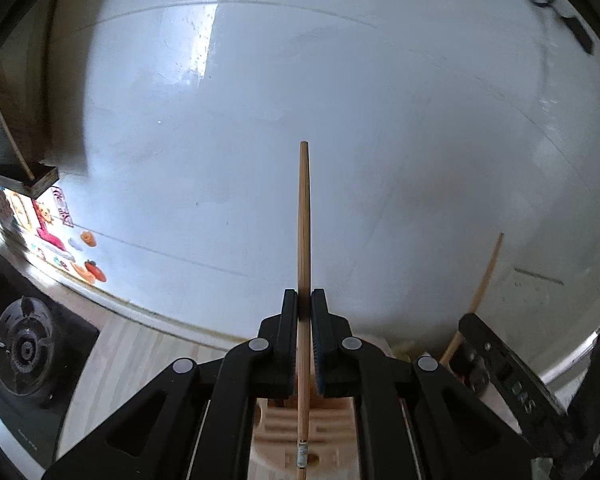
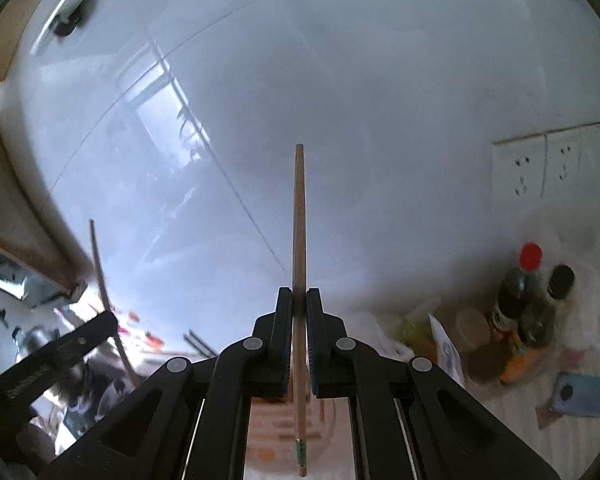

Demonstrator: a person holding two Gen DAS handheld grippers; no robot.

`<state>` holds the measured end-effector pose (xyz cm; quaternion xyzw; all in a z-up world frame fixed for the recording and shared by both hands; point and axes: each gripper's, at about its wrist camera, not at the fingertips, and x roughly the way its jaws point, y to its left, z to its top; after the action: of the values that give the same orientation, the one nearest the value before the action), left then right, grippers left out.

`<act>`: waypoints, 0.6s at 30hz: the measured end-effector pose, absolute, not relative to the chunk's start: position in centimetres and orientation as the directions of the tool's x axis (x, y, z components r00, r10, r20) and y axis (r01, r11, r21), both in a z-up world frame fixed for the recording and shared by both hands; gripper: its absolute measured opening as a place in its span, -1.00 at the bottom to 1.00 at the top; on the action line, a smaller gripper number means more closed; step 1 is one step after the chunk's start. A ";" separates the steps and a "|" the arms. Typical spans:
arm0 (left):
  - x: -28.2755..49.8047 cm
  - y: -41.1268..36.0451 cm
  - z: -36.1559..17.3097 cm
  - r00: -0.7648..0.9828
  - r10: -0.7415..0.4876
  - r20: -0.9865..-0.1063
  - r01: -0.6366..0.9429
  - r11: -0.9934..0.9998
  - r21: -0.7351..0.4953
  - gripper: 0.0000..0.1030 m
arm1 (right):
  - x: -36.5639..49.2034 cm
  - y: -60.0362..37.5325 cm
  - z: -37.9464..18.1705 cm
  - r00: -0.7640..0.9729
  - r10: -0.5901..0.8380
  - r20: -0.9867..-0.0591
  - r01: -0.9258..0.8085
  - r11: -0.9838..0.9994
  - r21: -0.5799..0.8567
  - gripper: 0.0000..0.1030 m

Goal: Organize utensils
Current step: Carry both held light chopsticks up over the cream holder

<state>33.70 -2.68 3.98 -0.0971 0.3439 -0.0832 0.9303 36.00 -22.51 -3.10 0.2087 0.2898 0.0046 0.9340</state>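
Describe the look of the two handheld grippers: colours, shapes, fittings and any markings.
Both grippers match. The left gripper and right gripper are matte black, with angular linkage arms pierced by triangular cut-outs and joined by round silver-grey pivot pins. Each ends in two narrow, flat upright fingers lined inside with blue ribbed pads. Seen from the left view, the right gripper's side bears raised lettering, too blurred to read. No hands, sleeves or cables show.

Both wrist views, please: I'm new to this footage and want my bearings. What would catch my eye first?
In each view a wooden chopstick runs straight up the middle: the left gripper is shut on one chopstick, the right gripper on the other chopstick, against a glossy white wall. Dark sauce bottles stand lower right in the right view, and a gas burner lower left in the left view.
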 end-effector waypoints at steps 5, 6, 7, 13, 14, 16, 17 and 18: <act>36.4 -2.9 2.4 0.755 -0.222 -0.617 0.072 0.963 -0.259 -0.92 | 38.6 -21.8 -4.2 0.856 0.111 -0.506 0.111 0.915 0.388 -0.87; 36.8 -3.0 2.0 0.755 -0.222 -0.618 0.071 0.963 -0.259 -0.92 | 39.2 -21.8 -4.3 0.858 0.107 -0.502 0.114 0.914 0.389 -0.87; 37.3 -3.0 1.5 0.754 -0.218 -0.620 0.068 0.964 -0.257 -0.92 | 39.6 -21.7 -4.6 0.859 0.106 -0.501 0.116 0.913 0.391 -0.87; 39.1 -3.3 -0.6 0.765 -0.206 -0.610 0.071 0.969 -0.239 -0.92 | 41.6 -21.5 -6.3 0.874 0.085 -0.479 0.130 0.908 0.398 -0.87; 39.2 -3.4 -0.8 0.767 -0.204 -0.608 0.073 0.970 -0.233 -0.92 | 41.8 -21.4 -6.4 0.877 0.081 -0.473 0.131 0.908 0.397 -0.87; 39.3 -3.7 -1.3 0.770 -0.199 -0.606 0.083 0.973 -0.215 -0.92 | 42.1 -21.3 -6.8 0.884 0.067 -0.462 0.136 0.910 0.391 -0.87; 39.4 -3.8 -1.6 0.768 -0.199 -0.609 0.086 0.974 -0.211 -0.92 | 42.2 -21.3 -7.1 0.886 0.065 -0.459 0.135 0.911 0.389 -0.87; 39.5 -3.9 -1.9 0.764 -0.197 -0.614 0.087 0.975 -0.205 -0.92 | 42.2 -21.2 -7.3 0.886 0.065 -0.459 0.133 0.913 0.387 -0.87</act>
<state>39.47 -3.88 -1.91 -0.0823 0.3348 -0.0761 0.9356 42.22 -21.23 -7.34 0.2084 0.2380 -0.0179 0.9485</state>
